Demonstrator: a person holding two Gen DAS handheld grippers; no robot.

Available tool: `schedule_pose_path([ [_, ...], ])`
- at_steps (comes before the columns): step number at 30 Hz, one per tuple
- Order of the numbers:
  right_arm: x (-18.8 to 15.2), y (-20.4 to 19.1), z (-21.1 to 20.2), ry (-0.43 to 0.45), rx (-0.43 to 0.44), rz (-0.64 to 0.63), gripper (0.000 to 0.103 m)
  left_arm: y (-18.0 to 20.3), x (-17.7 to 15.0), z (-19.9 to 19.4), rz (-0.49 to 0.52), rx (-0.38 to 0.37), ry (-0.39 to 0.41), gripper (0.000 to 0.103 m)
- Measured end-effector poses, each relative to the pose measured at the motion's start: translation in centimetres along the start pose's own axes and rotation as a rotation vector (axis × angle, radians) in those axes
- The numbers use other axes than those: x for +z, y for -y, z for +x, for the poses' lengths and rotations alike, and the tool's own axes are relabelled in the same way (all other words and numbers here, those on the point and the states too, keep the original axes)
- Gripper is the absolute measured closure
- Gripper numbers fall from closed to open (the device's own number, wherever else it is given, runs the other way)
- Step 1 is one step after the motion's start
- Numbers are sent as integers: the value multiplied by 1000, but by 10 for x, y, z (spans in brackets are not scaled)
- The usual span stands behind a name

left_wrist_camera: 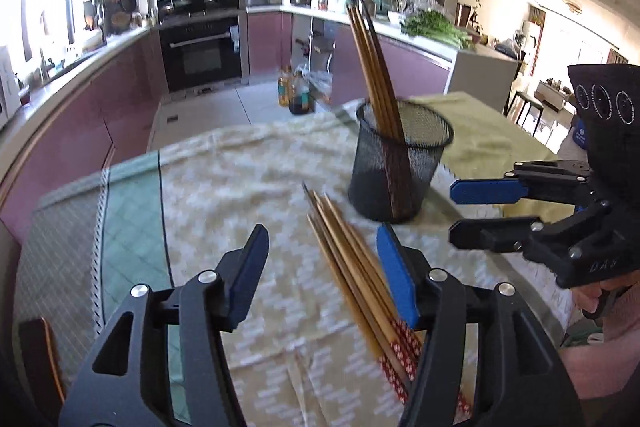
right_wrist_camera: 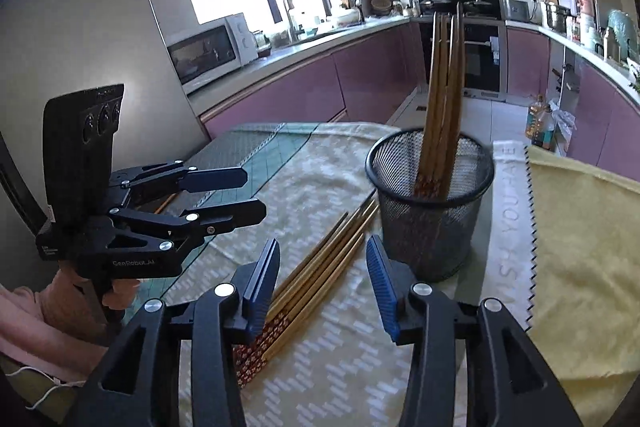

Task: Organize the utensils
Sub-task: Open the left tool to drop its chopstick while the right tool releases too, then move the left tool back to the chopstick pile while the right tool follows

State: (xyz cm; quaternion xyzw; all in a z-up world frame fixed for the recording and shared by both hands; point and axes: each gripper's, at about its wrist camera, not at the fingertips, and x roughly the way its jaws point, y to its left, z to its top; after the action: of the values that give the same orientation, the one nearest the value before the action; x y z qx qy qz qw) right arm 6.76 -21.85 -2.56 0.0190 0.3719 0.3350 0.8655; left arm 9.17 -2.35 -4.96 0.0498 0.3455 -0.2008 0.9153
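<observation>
Partly hidden: loose chopsticks' patterned ends behind left gripper.

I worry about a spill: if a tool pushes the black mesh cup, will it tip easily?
Probably yes. The mesh cup looks thin and light, and the long chopsticks in it lean to one side, well above its rim, so it seems top-heavy. The cloth beneath is wrinkled, so a push may catch rather than slide.
</observation>
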Motion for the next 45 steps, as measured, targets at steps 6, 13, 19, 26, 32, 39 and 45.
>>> schedule_pose_path([
  [6,-20,-9,28,-79,-13,17,60,4,-26,28,-6,-5,-117,47],
  [13,-30,-5,32,-102,-22,52,60,9,-37,41,-8,-24,-159,47],
  [19,-33,-1,30,-108,-25,63,60,9,-39,46,-16,-18,-178,47],
  [26,-31,-2,36,-113,-37,60,60,1,-38,46,-53,-40,-183,50],
  [32,-33,-6,42,-134,-56,45,60,-3,-38,47,-67,-42,-184,55],
  [39,-32,-10,45,-148,-97,9,67,-5,-36,50,-66,-42,-186,56],
  [45,-30,-8,46,-166,-125,-1,80,-4,-34,52,-55,-22,-195,62],
])
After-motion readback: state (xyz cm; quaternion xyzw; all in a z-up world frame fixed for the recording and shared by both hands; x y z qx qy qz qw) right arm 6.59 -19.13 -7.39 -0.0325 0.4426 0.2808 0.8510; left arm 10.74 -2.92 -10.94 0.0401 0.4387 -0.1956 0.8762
